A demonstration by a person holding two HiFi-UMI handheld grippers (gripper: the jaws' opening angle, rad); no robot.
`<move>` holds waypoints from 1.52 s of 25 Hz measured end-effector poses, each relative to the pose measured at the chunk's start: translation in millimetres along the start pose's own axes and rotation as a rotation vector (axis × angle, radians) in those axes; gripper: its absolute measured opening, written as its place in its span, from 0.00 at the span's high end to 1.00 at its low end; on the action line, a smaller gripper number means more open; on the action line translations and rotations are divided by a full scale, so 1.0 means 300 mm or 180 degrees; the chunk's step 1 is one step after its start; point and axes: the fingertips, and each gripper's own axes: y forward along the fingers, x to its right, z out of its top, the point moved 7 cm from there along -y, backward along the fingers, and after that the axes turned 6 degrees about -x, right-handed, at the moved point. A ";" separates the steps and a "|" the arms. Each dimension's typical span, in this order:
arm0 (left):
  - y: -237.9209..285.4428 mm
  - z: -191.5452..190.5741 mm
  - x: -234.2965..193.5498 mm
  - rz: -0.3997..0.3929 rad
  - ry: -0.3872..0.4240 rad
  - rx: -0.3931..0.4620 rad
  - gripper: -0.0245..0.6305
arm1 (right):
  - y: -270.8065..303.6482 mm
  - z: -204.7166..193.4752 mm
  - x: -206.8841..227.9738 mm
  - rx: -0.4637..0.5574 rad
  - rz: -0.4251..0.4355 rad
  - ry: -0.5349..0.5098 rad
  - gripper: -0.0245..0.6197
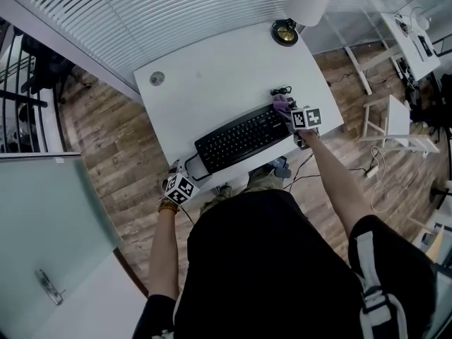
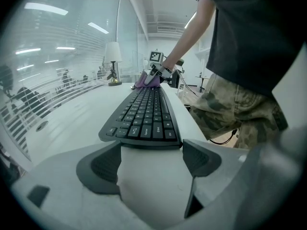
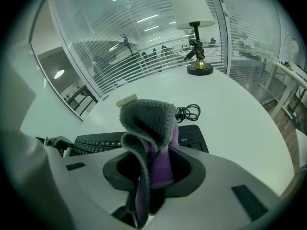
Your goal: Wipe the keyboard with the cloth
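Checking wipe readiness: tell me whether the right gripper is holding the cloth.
Yes: the right gripper is shut on the grey-purple cloth, which sticks up from between its jaws.

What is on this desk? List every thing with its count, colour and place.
desk: one, white, middle of the head view.
keyboard: one, black, along the desk's near edge.
cloth: one, grey and purple, over the keyboard's right end.
table lamp: one, white shade, dark base, desk's far right corner.
cable: one, black, coiled, just beyond the keyboard's right end.
round cap: one, grey, desk's far left.
left gripper: one, jaws apart, at the keyboard's left end.
right gripper: one, shut on the cloth.
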 end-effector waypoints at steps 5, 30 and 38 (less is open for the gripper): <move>0.000 0.002 0.003 0.0021 0.0020 0.0010 0.36 | 0.003 -0.007 -0.007 0.0028 -0.0071 0.0007 0.80; 0.000 -0.003 0.008 0.0024 0.0029 0.0019 0.36 | 0.034 -0.047 -0.159 0.0211 -0.0048 0.0001 0.80; -0.002 -0.006 0.008 0.0025 0.0026 0.0016 0.36 | 0.043 -0.050 -0.200 0.0184 -0.0021 -0.0041 0.80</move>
